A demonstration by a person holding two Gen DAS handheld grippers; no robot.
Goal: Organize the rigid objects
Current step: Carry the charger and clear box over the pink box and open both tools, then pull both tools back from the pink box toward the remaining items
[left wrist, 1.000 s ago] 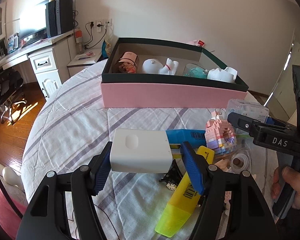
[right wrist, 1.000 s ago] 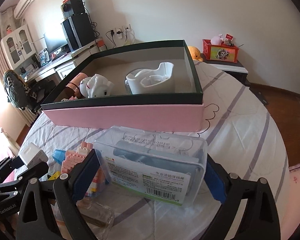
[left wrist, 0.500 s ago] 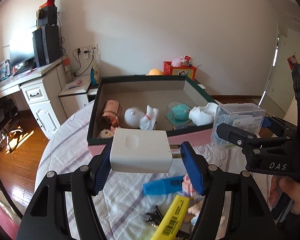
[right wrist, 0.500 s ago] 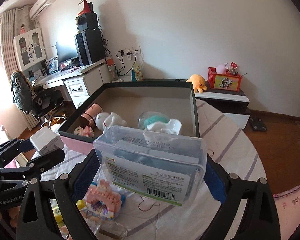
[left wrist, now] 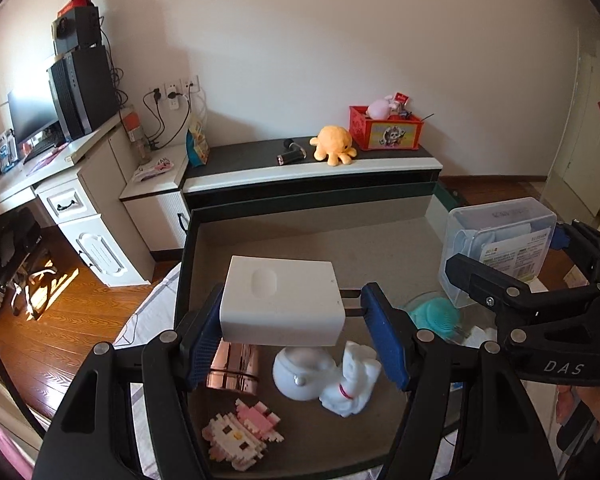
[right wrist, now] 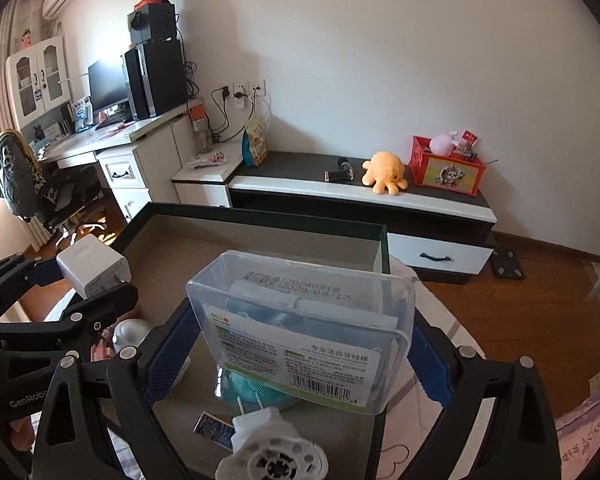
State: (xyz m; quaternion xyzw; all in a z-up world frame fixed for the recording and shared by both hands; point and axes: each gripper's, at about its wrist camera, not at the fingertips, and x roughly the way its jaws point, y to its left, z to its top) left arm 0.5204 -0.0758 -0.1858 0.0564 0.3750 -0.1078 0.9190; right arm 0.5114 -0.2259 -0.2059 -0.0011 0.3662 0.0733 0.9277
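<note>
My left gripper (left wrist: pixel 292 332) is shut on a white charger block (left wrist: pixel 282 304) and holds it above the left part of the dark-rimmed box (left wrist: pixel 184 248). My right gripper (right wrist: pixel 296 360) is shut on a clear plastic toothpick case (right wrist: pixel 300 332) and holds it above the right part of the same box (right wrist: pixel 384 248). The case also shows in the left wrist view (left wrist: pixel 496 244), and the charger in the right wrist view (right wrist: pixel 94 266). Inside the box lie a pink brick figure (left wrist: pixel 240 436), a copper cup (left wrist: pixel 232 368), a white round pot (left wrist: pixel 300 372), a white cat figure (left wrist: pixel 352 380), a teal brush (left wrist: pixel 432 316) and a white plug device (right wrist: pixel 272 448).
The box stands on a striped cloth (right wrist: pixel 452 320) over a round table. Behind it is a low black and white cabinet (left wrist: pixel 312 176) with an orange plush (left wrist: pixel 334 146) and a red crate (left wrist: pixel 384 132). A desk with a monitor (left wrist: pixel 32 120) is at the left.
Both grippers have risen from the table and moved forward over the box, each still holding its object. The loose items on the cloth have dropped out of sight.
</note>
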